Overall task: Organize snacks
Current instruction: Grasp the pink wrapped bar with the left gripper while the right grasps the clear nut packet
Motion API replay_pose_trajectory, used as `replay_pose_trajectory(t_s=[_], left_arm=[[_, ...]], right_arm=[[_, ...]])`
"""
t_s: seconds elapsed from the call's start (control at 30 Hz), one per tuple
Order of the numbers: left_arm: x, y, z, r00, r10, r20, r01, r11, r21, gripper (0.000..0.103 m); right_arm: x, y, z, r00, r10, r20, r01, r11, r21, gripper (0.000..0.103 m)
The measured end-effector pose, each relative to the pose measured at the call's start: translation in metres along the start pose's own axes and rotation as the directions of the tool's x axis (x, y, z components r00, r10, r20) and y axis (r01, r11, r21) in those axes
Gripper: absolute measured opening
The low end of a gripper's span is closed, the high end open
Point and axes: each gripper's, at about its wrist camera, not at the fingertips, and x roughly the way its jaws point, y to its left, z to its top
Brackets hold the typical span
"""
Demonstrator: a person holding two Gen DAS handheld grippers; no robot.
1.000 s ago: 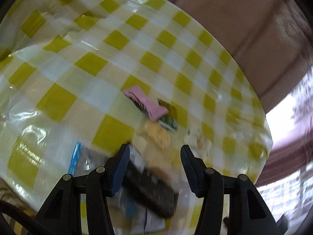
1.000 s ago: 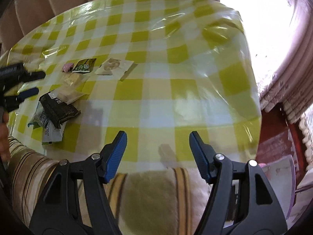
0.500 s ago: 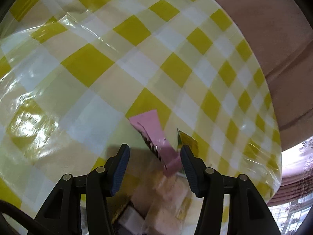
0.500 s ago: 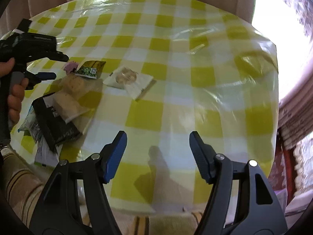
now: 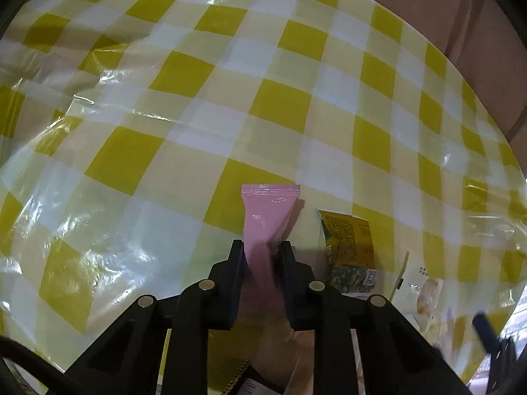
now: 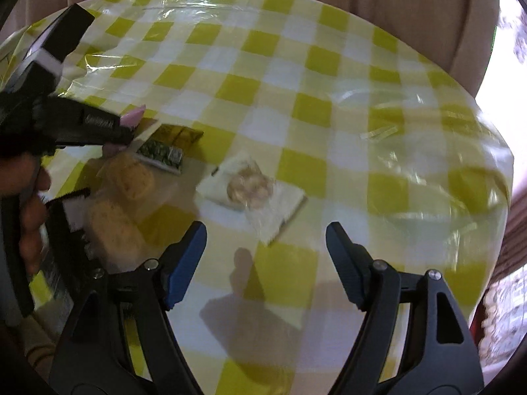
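**Inspector:** Snacks status. Where is the pink packet (image 5: 268, 212)?

**Assistant:** Between the jaws of the left gripper (image 5: 263, 247), which are closing on it; both pads press its lower part. Its sealed top edge sticks out beyond the fingertips, over the yellow-checked tablecloth (image 5: 164, 105).

**Inspector:** Neighbouring items?

**Assistant:** A yellow-and-green packet (image 5: 349, 247) lies just beside it on the right. Further right, a clear white-backed packet (image 6: 252, 194) lies flat, apart from the others.

**Inspector:** The right gripper (image 6: 266, 250)?

**Assistant:** Jaws wide and opening, nothing between them. It hovers above the cloth, near the clear packet, not touching it.

**Inspector:** Other snacks?

**Assistant:** Pale round biscuits in clear wrap (image 6: 131, 181) lie by the person's hand (image 6: 29, 204).
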Motion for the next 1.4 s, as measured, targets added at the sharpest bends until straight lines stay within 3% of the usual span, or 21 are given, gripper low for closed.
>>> replay_pose_trajectory(t_s=[0.17, 0.43, 0.7, 0.83, 1.03, 1.27, 1.4], left_arm=[[-0.003, 0.008, -0.002, 0.999, -0.035, 0.012, 0.035, 0.999, -0.015, 0.021], [-0.008, 0.015, -0.006, 0.998, -0.065, 0.027, 0.066, 0.997, -0.03, 0.021], [-0.011, 0.017, -0.008, 0.996, -0.081, 0.039, 0.082, 0.996, -0.046, 0.02], [-0.017, 0.016, -0.008, 0.994, -0.089, 0.063, 0.092, 0.995, -0.041, 0.019], [-0.022, 0.018, -0.009, 0.992, -0.102, 0.08, 0.106, 0.994, -0.041, 0.019], [-0.029, 0.015, -0.009, 0.988, -0.119, 0.102, 0.123, 0.992, -0.034, 0.019], [-0.04, 0.013, -0.011, 0.982, -0.134, 0.135, 0.139, 0.99, -0.024, 0.019]], right_arm=[[0.022, 0.001, 0.014, 0.999, 0.036, -0.02, -0.037, 0.998, -0.042, 0.086], [0.054, 0.013, 0.021, 0.993, 0.069, -0.093, -0.087, 0.972, -0.217, 0.086], [0.074, -0.007, 0.028, 0.975, 0.182, -0.125, -0.194, 0.976, -0.094, 0.085], [0.079, -0.018, 0.026, 0.952, 0.272, -0.142, -0.274, 0.962, 0.006, 0.073], [0.07, -0.01, 0.021, 0.955, 0.27, -0.123, -0.271, 0.963, 0.005, 0.054], [0.06, -0.006, 0.015, 0.966, 0.245, -0.087, -0.244, 0.969, 0.026, 0.048], [0.043, -0.008, 0.015, 0.98, 0.191, -0.048, -0.19, 0.981, 0.036, 0.046]])
